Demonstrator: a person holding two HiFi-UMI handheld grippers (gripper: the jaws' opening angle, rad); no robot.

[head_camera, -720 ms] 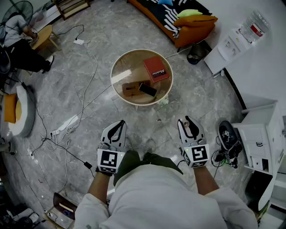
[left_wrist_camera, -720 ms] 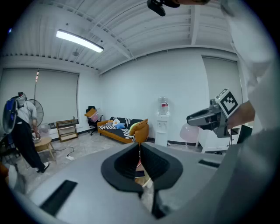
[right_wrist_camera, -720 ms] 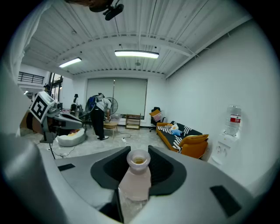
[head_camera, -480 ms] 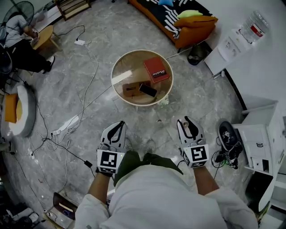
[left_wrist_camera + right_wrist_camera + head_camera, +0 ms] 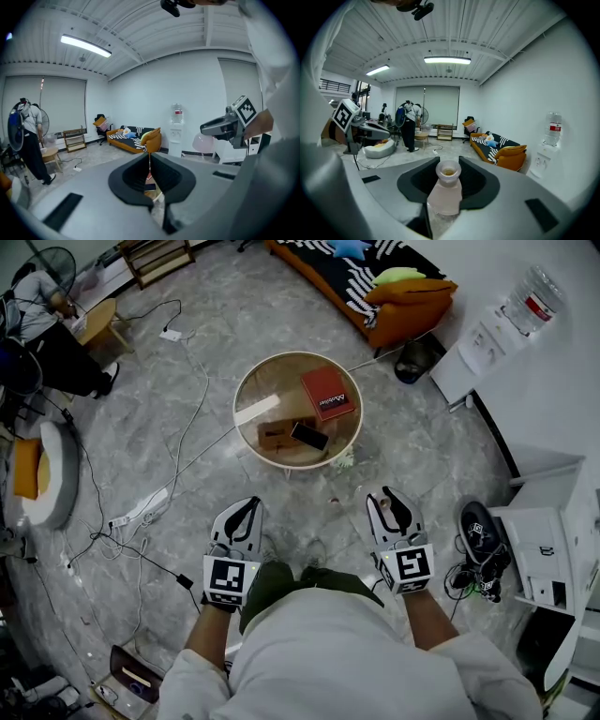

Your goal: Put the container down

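My right gripper (image 5: 391,509) is shut on a clear, pale pink container (image 5: 445,191). The container stands upright between the jaws with its open neck toward the camera in the right gripper view (image 5: 449,174). In the head view the gripper hides nearly all of it. My left gripper (image 5: 245,514) is shut with nothing in it; its jaws (image 5: 150,161) leave only a thin slit. Both grippers hang side by side over the marble floor, short of the round wooden table (image 5: 246,418). On the table lie a red book (image 5: 328,388), a cardboard box (image 5: 275,434) and a dark phone (image 5: 309,434).
An orange sofa (image 5: 398,292) and a water dispenser (image 5: 483,338) stand beyond the table to the right. White cables (image 5: 178,442) and a power strip (image 5: 136,505) trail over the floor on the left. Shoes (image 5: 478,526) and a white cabinet (image 5: 553,549) are at my right. A person (image 5: 42,329) is at the far left.
The table and room have slid slightly down in the head view. My right gripper has shifted a little to the left with the container. The left gripper has barely moved.
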